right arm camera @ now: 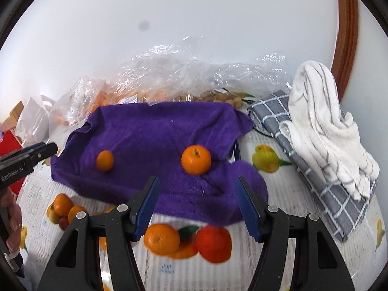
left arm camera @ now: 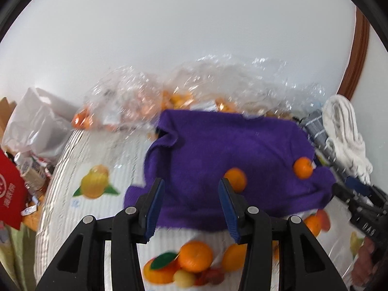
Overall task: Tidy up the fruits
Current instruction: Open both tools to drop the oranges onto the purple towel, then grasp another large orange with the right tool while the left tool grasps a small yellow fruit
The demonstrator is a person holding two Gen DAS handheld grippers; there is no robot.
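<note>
A purple cloth (left arm camera: 218, 150) (right arm camera: 155, 133) lines a tray on a fruit-print tablecloth. Two oranges lie on it: one (left arm camera: 235, 179) (right arm camera: 105, 160) to the left, one (left arm camera: 303, 167) (right arm camera: 196, 159) to the right. More oranges lie on the table in front: one (left arm camera: 196, 256) below my left gripper, two (right arm camera: 162, 238) (right arm camera: 214, 243) below my right gripper, and a pair (right arm camera: 62, 204) at the left. My left gripper (left arm camera: 191, 208) is open and empty above the cloth's front edge. My right gripper (right arm camera: 195, 206) is open and empty, just in front of the right orange.
Clear plastic bags (right arm camera: 169, 80) with more fruit lie behind the cloth against the white wall. A grey checked cloth (right arm camera: 322, 177) and a white towel (right arm camera: 322, 126) lie at the right. A white bag (left arm camera: 36, 126) and red packet (left arm camera: 9, 194) sit at the left edge.
</note>
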